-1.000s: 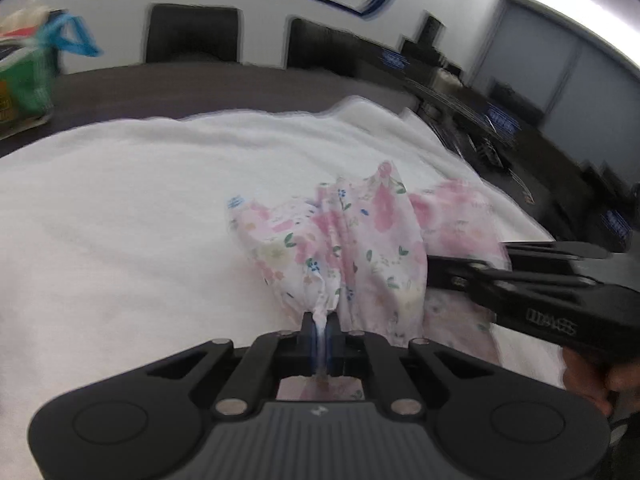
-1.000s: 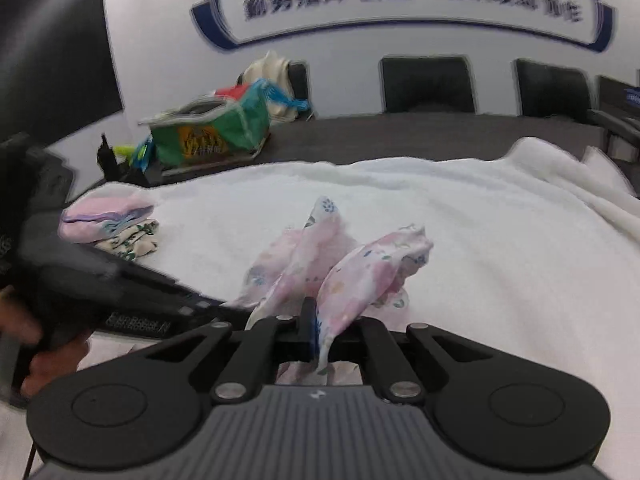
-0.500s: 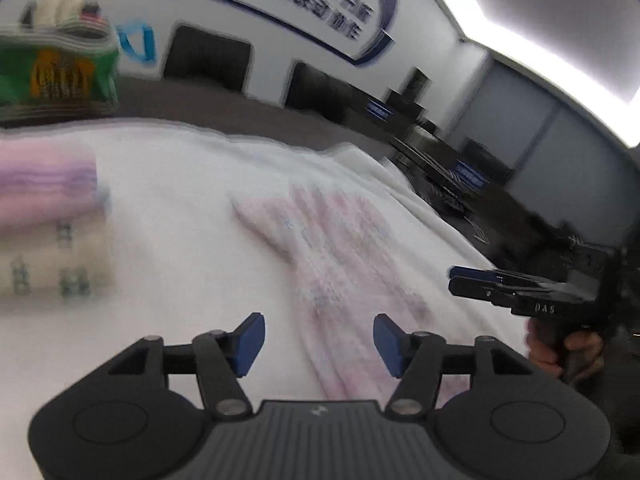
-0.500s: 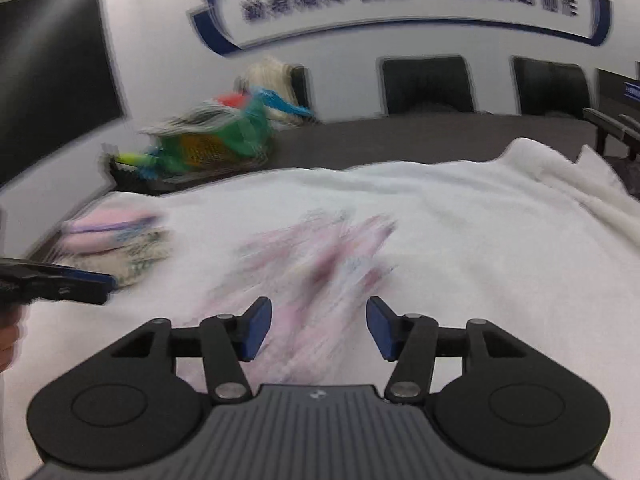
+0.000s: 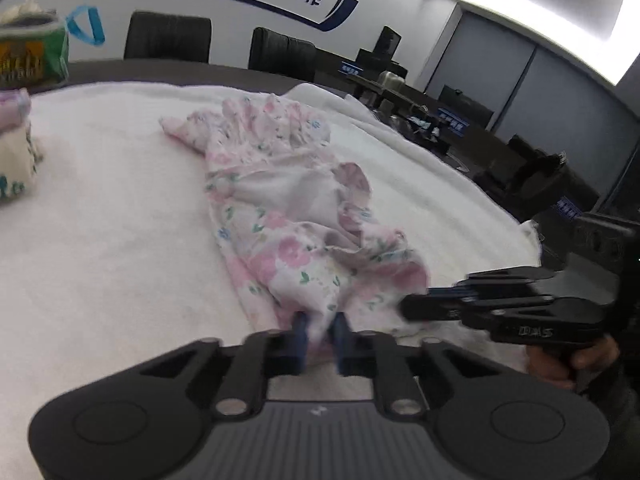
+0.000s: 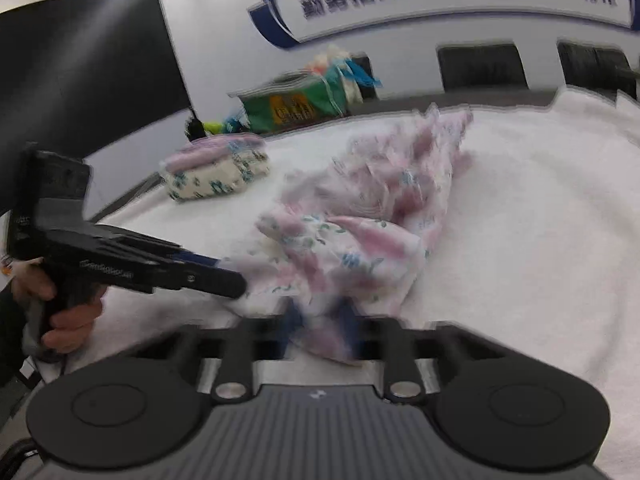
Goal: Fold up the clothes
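Floral garment (image 5: 288, 216) lay crumpled on the white towel (image 5: 100, 220), light, limp and slippery, I judged. My left gripper (image 5: 320, 334) and right gripper (image 6: 320, 320) had just been closing, each pinching its near hem, where I'd hold.

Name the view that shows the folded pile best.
The right wrist view: the folded pile lies whole beyond the floral garment, showing a pink piece on a patterned cream one, though blurred. The left wrist view catches only its edge, cropped at the frame's left side.
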